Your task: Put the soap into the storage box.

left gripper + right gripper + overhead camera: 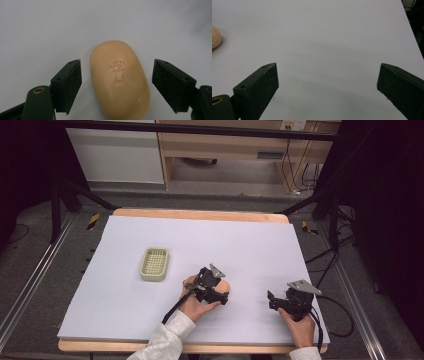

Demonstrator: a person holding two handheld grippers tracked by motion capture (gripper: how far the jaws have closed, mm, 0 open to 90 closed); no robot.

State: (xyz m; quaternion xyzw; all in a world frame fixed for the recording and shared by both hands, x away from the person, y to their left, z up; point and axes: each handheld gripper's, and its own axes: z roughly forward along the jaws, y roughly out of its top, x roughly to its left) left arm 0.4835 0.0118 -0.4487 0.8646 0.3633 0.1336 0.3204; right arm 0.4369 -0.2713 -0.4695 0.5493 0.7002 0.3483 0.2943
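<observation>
Peach-coloured oval soap bar [120, 80]: lies flat on the white sheet [240, 245] that covers the wooden table [200, 213]. It sits between the two jaws of the left gripper [116, 85], which stand released, one on each side with a gap of bare sheet between each pad and the bar; neither touches it. Its top face carries stamped characters, too soft to read.

Right gripper [328, 85]: jaws spread wide over bare sheet, nothing between them. In the right gripper view one end of the soap bar shows far off to the jaws' left.

Pale green rectangular plastic basket [154, 264] with a slotted floor: stands on the sheet away from the left gripper, on the side opposite the right gripper. Nothing lies between it and the soap.

Open room: bare sheet lies ahead of both grippers up to the table's far edge. The right gripper in the high view [295, 301] is held near the sheet's right edge and front corner. Dark frame bars and cables run beyond the table's sides.
</observation>
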